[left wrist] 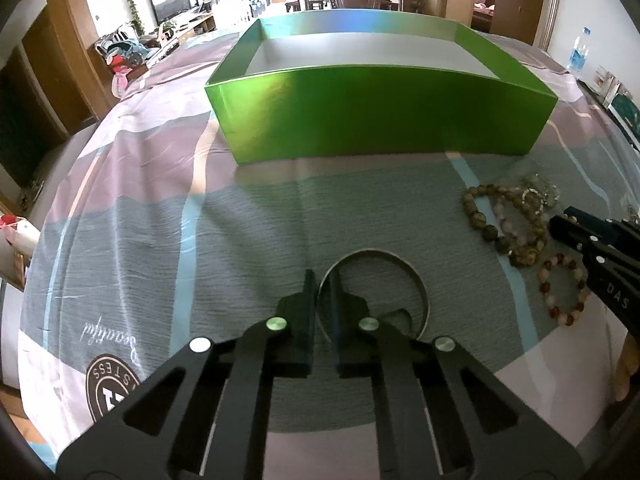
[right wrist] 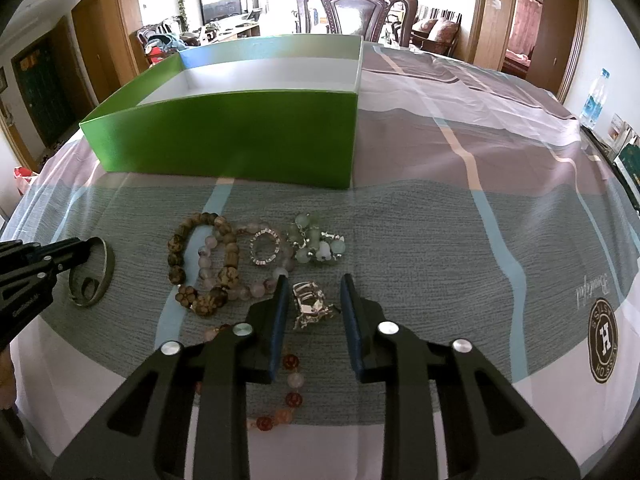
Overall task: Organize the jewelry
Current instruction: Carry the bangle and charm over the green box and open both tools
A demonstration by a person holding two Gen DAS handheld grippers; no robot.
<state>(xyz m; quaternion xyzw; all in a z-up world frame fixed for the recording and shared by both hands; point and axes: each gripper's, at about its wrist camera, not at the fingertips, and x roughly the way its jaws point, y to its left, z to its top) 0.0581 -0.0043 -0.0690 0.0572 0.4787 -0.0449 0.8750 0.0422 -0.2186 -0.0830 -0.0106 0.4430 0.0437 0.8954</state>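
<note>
Now my left gripper (left wrist: 323, 276) pinches the silver bangle's (left wrist: 400, 262) rim at lower centre; my right gripper (right wrist: 313, 282) stands apart, straddling a silver charm (right wrist: 310, 305), pads not touching.

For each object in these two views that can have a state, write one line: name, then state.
Green box: open, lidless, nothing visible inside.
Metal bangle: on the cloth, rim pinched.
Left gripper: shut on the bangle's rim.
Right gripper: open around a silver piece.
Bead bracelets: heaped on the cloth, outside the box.
Water bottle: upright.
</note>
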